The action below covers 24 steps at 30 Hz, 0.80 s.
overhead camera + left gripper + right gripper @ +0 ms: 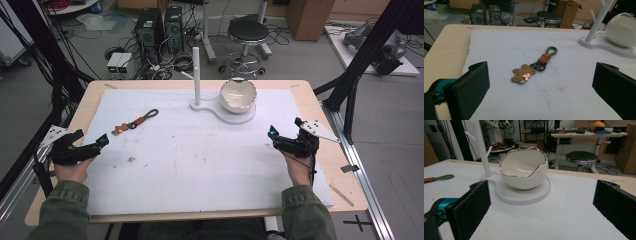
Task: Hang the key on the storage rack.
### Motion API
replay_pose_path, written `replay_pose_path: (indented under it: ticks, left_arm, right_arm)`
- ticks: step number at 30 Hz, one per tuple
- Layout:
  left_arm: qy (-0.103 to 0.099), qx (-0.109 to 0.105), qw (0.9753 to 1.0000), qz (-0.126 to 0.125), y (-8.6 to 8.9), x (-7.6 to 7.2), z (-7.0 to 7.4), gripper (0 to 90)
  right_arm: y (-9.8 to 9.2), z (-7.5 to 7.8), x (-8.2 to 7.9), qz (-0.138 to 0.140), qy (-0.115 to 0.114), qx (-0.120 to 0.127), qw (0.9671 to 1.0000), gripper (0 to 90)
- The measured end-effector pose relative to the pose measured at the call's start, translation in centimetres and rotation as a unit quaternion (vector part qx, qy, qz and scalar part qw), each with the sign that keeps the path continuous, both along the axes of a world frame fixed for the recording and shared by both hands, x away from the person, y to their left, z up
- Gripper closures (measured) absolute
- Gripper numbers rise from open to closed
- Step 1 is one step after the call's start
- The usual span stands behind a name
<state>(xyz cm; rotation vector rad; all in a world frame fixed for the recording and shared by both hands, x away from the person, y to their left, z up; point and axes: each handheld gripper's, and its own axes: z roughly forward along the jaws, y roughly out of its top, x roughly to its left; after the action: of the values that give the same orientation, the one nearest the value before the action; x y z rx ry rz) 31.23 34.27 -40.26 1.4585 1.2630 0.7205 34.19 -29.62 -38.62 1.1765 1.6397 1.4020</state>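
Note:
A keychain (135, 122) with a brown bear charm, a red-brown tab and an olive loop lies on the left part of the white mat. In the left gripper view the keychain (534, 66) rests a short way ahead, between the wide-apart jaws. My left gripper (90, 138) is open and holds nothing, near the mat's left edge. A white eggshell-shaped bowl (238, 94) sits on a white stand base (235, 117) with an upright post (196, 70). My right gripper (286, 128) is open and faces the bowl (524, 168) from the right side of the mat.
The mat (200, 165) covers most of a wooden table (345, 175). Behind the table stand a black stool (247, 35), computer towers (160, 30) and a cardboard box (310, 17). Black frame struts (365, 55) rise at both sides.

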Motion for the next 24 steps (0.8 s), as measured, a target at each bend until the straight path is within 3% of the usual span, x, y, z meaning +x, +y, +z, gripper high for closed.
replay_pose_path:
  ticks: [24]
  left_arm:
    - [0.001, -0.008, 0.9998, -0.019, -0.49, -0.13, 0.58, 1.6]
  right_arm:
    - [0.39, -0.39, -0.14, 0.014, 0.010, 0.011, 0.9998, 0.4]
